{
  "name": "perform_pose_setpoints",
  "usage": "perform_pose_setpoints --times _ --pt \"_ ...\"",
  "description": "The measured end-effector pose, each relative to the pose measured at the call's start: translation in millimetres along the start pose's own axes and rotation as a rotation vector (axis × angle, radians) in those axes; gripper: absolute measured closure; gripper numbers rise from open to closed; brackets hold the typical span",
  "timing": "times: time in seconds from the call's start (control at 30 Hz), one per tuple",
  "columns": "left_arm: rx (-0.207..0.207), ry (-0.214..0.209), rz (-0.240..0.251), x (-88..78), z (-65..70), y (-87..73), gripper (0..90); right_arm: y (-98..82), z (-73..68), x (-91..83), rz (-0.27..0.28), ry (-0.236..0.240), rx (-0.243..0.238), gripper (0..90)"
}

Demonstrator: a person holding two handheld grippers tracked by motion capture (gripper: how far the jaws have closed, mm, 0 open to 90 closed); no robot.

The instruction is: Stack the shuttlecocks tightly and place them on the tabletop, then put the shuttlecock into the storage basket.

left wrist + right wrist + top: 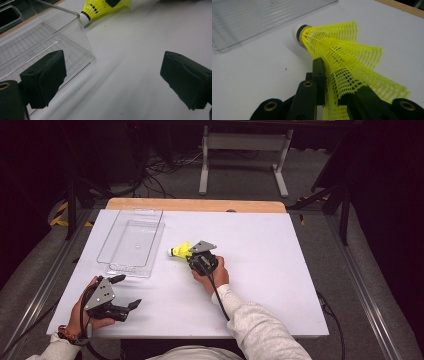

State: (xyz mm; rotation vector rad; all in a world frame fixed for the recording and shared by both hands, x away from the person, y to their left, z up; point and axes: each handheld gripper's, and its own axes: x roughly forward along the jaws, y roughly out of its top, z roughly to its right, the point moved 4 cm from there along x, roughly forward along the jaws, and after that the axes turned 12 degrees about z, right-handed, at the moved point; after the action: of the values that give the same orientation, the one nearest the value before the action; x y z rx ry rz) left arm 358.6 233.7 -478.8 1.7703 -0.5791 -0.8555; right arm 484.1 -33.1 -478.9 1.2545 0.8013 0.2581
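shuttlecock [93, 10]: skirt cut by top edge | clear tray [37, 42]: far end runs off frame

A white-topped table [280, 270] stands on grey carpet [310, 175] beneath a white metal stand [245, 142] in a dim room.

No readable text, labels, brands or numbers on anything

Two black grippers, each with two blocky jaws and a grey three-cornered plate on top: left gripper [125, 292], right gripper [191, 254]. Black cable [218, 296] trailing from the right one, along a light grey speckled sleeve [260, 327]. Brass-coloured rings [308, 84] set in the black jaw arms. Ribbed pads [53, 60] on the left jaws. Beaded bracelet [67, 334] at the left wrist.
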Motion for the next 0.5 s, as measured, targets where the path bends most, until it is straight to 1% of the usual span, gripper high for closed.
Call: perform_pose_setpoints --times 0.07,0.2,0.33,0.5 --pt "-0.005 -0.001 0.002 0.2 -0.4 0.0 7.6 -0.3 -1.3 -0.9 -0.002 0.004 -0.009 82.7" --pt "0.001 -0.003 0.0 -0.6 0.1 0.0 7.6 0.0 -1.2 -2.5 0.004 0.003 -0.009 82.7" --pt "0.002 0.006 0.003 -3.7 1.9 0.2 7.5 0.4 0.3 -5.0 0.011 0.004 -0.004 82.7" --pt "-0.006 0.01 0.004 -3.7 0.0 -0.1 7.4 1.2 -0.8 -5.1 0.014 0.014 -0.011 82.7"
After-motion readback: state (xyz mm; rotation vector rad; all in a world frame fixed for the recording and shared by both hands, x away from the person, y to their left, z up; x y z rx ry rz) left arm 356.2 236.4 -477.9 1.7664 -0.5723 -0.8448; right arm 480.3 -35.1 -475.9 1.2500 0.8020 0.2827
